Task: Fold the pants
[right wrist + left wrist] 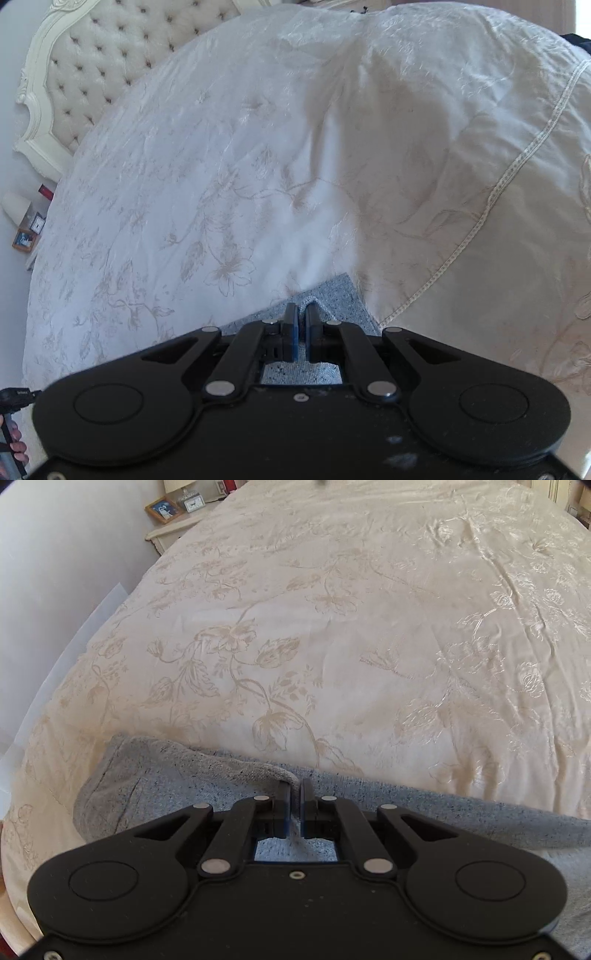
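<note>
Grey knit pants point(155, 794) lie along the near edge of a cream floral bedspread point(332, 627). In the left wrist view, my left gripper point(294, 788) is shut on a raised fold at the pants' upper edge, with cloth pinched between its pads. The grey fabric runs off to the right point(480, 823) under the gripper body. In the right wrist view, my right gripper point(301, 312) is shut on a lifted ridge of the same grey pants point(332, 295), near a squared corner of the cloth. Most of the garment is hidden beneath both gripper bodies.
A tufted cream headboard point(92, 62) stands at the far left of the right wrist view. A bedside table point(173, 528) holds a framed picture, a small clock and a lamp base. The bedspread's stitched border point(491, 199) curves down on the right. A hand point(16, 448) shows at the lower left.
</note>
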`<act>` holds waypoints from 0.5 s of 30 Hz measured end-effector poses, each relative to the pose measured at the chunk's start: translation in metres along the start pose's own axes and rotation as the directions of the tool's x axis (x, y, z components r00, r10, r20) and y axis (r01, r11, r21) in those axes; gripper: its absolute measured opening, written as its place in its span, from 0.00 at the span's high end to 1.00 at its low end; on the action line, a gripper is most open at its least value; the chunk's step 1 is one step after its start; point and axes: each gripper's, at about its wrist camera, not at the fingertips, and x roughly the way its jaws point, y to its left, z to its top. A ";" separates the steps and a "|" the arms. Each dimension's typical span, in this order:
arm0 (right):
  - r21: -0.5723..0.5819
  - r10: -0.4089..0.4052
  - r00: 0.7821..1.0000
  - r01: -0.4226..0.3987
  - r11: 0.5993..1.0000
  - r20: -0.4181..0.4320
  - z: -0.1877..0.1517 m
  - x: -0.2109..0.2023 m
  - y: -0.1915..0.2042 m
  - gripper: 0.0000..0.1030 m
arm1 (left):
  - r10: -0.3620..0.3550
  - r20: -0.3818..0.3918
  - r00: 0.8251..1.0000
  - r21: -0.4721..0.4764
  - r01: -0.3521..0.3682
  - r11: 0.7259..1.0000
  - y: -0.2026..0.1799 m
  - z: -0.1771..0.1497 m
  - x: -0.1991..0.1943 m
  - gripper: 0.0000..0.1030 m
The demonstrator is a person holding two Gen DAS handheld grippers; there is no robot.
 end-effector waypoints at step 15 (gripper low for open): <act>-0.044 -0.195 0.976 0.191 0.981 -0.100 0.015 0.132 -0.003 0.88 | 0.054 -0.133 0.990 0.067 -0.045 0.997 -0.034 0.016 0.088 0.81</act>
